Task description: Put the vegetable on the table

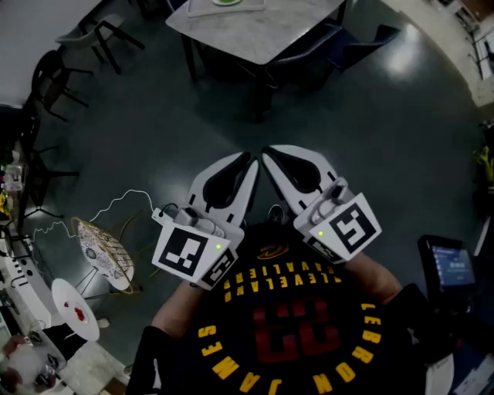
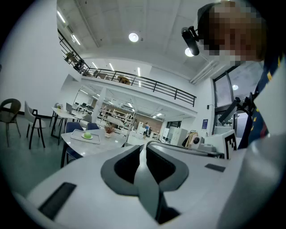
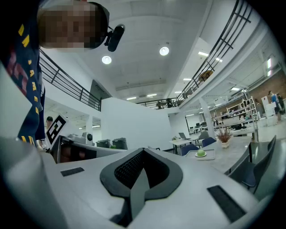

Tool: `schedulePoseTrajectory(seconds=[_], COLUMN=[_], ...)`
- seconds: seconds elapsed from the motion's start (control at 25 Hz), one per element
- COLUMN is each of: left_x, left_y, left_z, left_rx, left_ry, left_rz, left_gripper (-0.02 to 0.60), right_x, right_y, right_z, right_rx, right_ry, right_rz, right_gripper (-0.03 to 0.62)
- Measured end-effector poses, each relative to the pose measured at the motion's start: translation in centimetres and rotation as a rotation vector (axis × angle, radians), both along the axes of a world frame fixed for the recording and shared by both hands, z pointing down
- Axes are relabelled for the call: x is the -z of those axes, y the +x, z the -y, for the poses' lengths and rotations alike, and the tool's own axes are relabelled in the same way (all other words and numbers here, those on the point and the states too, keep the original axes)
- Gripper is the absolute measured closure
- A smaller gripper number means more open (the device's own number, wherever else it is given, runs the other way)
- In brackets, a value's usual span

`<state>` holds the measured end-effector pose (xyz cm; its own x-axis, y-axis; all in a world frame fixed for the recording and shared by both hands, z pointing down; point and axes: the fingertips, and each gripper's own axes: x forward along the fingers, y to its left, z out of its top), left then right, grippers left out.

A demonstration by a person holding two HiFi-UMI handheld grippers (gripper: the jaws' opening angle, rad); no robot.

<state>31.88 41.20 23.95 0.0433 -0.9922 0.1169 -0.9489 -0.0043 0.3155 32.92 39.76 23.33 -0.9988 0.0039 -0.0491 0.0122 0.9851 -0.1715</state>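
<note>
A green round vegetable [image 2: 87, 134] lies on a small plate in a white tray [image 2: 77, 138] on a grey table [image 2: 96, 147] some way ahead; it also shows as the vegetable [image 3: 200, 153] in the right gripper view. In the head view the table [image 1: 262, 31] is at the top, with the tray [image 1: 202, 9] cut by the frame edge. My left gripper [image 1: 249, 163] and right gripper [image 1: 266, 155] are held close to the person's chest, tips almost touching each other. Both are shut with nothing in them, far from the table. The left gripper [image 2: 144, 146] and right gripper [image 3: 143, 150] show closed jaws.
Dark blue chairs [image 1: 347, 46] stand at the table, and a potted plant [image 2: 108, 130] sits on it beyond the tray. Black chairs [image 1: 58, 77] line the left side. A wicker chair [image 1: 104, 251] and a small round white table [image 1: 75, 308] are at the lower left. A screen [image 1: 454, 266] stands at right.
</note>
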Motion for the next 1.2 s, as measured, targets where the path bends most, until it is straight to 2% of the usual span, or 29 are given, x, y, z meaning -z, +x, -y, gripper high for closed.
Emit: schedulePoseTrajectory(seconds=[0.24,0.6,0.88,1.2], left_x=[0.4,-1.1,-2.6,-4.1], left_y=[1.4,0.9,-2.7,-11.3], left_z=[2.6,4.2,5.9,8.4], left_rx=[0.038,0.112,0.102,0.068], left_ry=[-0.011,-0.061,-0.070,-0.062], left_rz=[0.002,-0.028,-0.045,-0.085], left_gripper=[0.534,0.534,0.534,0.534], right_x=[0.2,-1.3,-2.5,-4.2], right_y=[1.5,0.9,-2.9,-11.2], right_z=[3.3,5.5,7.0,9.6], right_rx=[-0.018,0.041,0.037,-0.007], right_ry=[-0.039,-0.071,-0.075,-0.083], right_rz=[-0.011,-0.039,-0.050,-0.093], right_gripper=[0.589,0.589,0.589,0.589])
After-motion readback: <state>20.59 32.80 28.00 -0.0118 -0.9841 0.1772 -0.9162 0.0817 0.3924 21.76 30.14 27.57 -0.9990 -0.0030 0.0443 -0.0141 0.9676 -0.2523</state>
